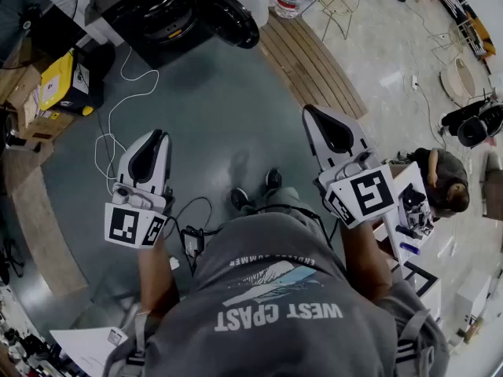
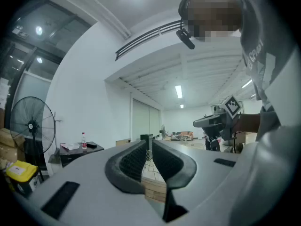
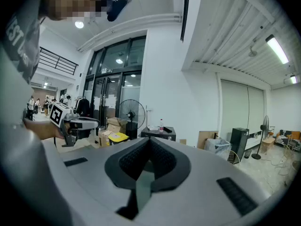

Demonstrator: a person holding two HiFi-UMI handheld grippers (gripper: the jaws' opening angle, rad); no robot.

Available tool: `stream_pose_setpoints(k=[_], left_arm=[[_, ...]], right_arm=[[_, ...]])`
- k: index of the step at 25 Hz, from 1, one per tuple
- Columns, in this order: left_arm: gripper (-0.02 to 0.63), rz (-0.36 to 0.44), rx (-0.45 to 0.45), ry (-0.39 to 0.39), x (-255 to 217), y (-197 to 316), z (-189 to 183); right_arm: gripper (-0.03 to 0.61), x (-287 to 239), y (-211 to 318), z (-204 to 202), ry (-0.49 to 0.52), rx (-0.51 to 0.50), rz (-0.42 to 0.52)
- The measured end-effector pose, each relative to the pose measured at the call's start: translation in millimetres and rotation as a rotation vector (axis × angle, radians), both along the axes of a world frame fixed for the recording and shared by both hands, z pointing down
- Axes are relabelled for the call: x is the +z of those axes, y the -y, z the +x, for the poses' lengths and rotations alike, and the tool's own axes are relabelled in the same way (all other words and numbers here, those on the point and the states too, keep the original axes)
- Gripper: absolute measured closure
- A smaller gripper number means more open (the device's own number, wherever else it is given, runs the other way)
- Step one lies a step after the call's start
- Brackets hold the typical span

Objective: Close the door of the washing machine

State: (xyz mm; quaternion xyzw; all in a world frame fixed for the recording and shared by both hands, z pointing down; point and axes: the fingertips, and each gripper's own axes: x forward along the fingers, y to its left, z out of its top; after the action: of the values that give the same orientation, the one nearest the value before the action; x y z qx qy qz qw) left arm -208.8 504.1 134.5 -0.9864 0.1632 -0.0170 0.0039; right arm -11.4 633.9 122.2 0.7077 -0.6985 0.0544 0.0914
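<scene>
Grey-white plastic shells, black pads: your left gripper (image 1: 159,136) and right gripper (image 1: 310,110) are both clenched on nothing, the ribbed pads (image 2: 131,161) meeting tip to tip. The dark front-loading washing machine (image 1: 153,18) stands on the grey floor (image 1: 220,108) well ahead of both sets of jaws. Its round black door (image 1: 229,18) hangs open, ahead and between them, closer to your left jaws' line.

The washing machine (image 1: 165,18) at the head view's upper left looks dark and glossy, and its door (image 1: 230,18) is perhaps plastic. The floor (image 1: 220,124) is smooth with a dull sheen, next to bare wood planks (image 1: 314,65). The left gripper (image 1: 159,136) and right gripper (image 1: 308,110) have matt pale plastic shells and black, finely textured pads (image 2: 129,161). The shirt (image 1: 291,289) is grey cloth.
</scene>
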Motion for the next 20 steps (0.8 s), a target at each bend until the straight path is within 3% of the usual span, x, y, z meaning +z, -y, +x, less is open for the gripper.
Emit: stream_pose_setpoints(k=[11, 20], left_arm=[[0.560, -0.005, -0.006, 0.008, 5, 13, 3], [0.560, -0.021, -0.091, 0.046, 17, 79, 18]], right_arm=[[0.551, 4, 19, 4, 0.026, -0.019, 0.010], [0.546, 22, 101, 34, 0.109, -0.078, 0.020]])
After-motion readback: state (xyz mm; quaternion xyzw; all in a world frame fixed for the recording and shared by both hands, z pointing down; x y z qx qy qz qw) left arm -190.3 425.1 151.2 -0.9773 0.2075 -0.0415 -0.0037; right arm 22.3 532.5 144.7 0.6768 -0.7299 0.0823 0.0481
